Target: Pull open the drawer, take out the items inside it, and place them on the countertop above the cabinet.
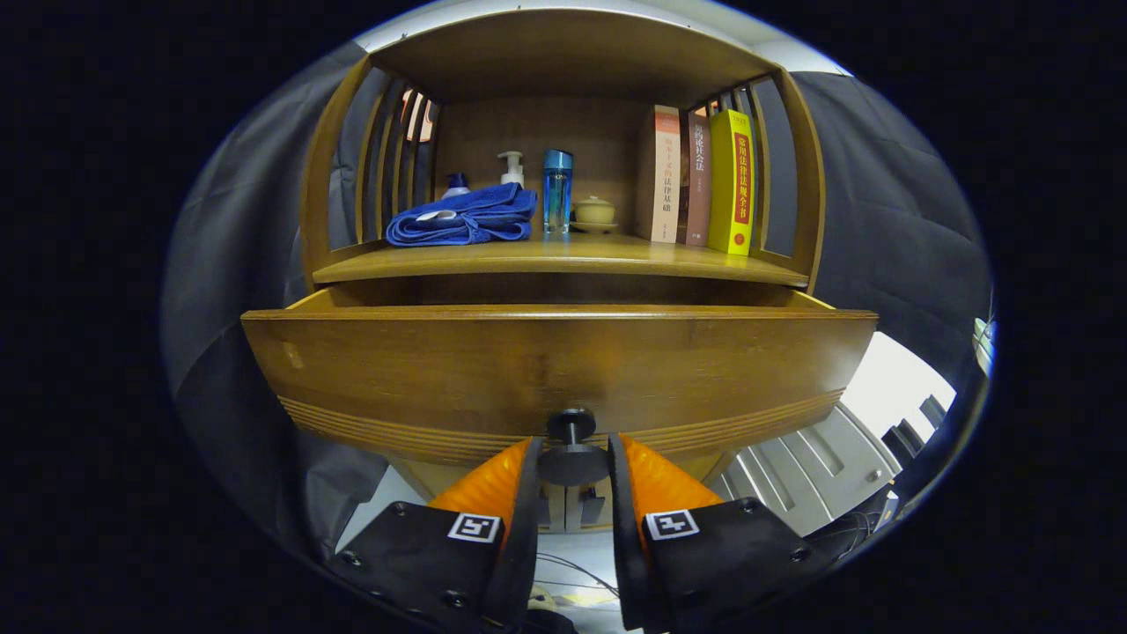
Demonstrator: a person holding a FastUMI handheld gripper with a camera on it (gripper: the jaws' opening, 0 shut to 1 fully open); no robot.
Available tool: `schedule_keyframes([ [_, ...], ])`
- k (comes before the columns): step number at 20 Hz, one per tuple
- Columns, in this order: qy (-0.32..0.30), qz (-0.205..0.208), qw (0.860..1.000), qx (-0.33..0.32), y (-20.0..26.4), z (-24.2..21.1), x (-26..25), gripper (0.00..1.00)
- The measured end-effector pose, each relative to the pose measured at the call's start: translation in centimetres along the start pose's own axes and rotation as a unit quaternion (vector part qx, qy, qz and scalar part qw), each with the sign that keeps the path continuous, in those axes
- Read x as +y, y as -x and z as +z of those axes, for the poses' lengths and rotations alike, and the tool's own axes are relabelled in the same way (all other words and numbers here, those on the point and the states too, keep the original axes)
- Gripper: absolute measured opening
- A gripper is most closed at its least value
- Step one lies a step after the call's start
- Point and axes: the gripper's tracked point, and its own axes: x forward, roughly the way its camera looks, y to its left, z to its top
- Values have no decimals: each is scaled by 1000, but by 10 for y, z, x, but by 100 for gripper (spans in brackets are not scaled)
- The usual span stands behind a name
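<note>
On the shelf above the drawer, going left to right, lie a folded blue towel [464, 218], a white pump bottle [511, 168], a blue bottle [556, 189], a small lidded cup [595, 211] and three upright books [700, 179]; this shelf [563, 261] looks to be the desk where the contents are to go, and its front strip between towel and books is bare. Below it the drawer [555, 365] is partly drawn out, its front panel standing proud of the cabinet with a dark gap along its top edge; what lies inside is hidden behind the panel. At the panel's lower middle the dark knob [572, 458] sits between the fingers of the tongs [572, 465], which are closed on it, one pad on each side of its disc. The step in hand appears to be the pull. To do it well, keep the pinch firm and draw straight back along the line of the drawer's run, level, without twisting or lifting, since a sideways tug could bind the drawer or slip the pads off the small round knob. Pull until the opening is wide enough to reach in from above, then release cleanly and rise over the front panel.
</note>
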Motion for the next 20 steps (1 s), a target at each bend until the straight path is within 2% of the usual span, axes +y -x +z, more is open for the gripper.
schedule_keyframes([
  [20, -10, -5, 1000, 23, 65, -29, -5, 46],
])
